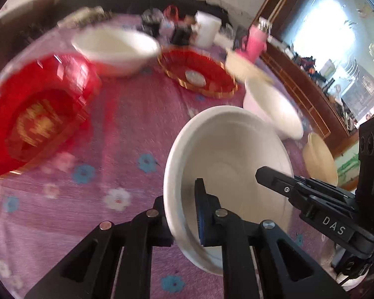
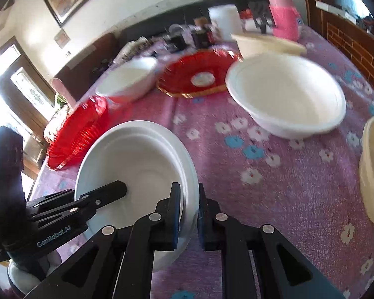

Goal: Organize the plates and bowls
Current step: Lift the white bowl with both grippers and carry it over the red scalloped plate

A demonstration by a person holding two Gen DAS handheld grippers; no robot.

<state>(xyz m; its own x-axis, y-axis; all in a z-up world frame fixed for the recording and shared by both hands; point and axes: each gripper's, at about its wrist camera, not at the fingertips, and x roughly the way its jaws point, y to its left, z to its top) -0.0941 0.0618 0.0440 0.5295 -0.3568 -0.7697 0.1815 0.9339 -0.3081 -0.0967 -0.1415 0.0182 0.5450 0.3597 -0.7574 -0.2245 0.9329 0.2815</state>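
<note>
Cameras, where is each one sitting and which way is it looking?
Left wrist view: sits on the left claw, looking forward along its fingers over the purple tablecloth; its own fingers pinch the white bowl, and the right claw reaches in from the right.
Right wrist view: sits on the right claw, looking across the same table; its fingers pinch that bowl's opposite rim, and the left claw reaches in from the left.
Both share: the held bowl, red plates, other white bowls.

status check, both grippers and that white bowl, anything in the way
Left gripper and right gripper both clamped on white bowl, opposite rims. Bowl tilted over the purple cloth. Nothing blocking; red plate close beside.
</note>
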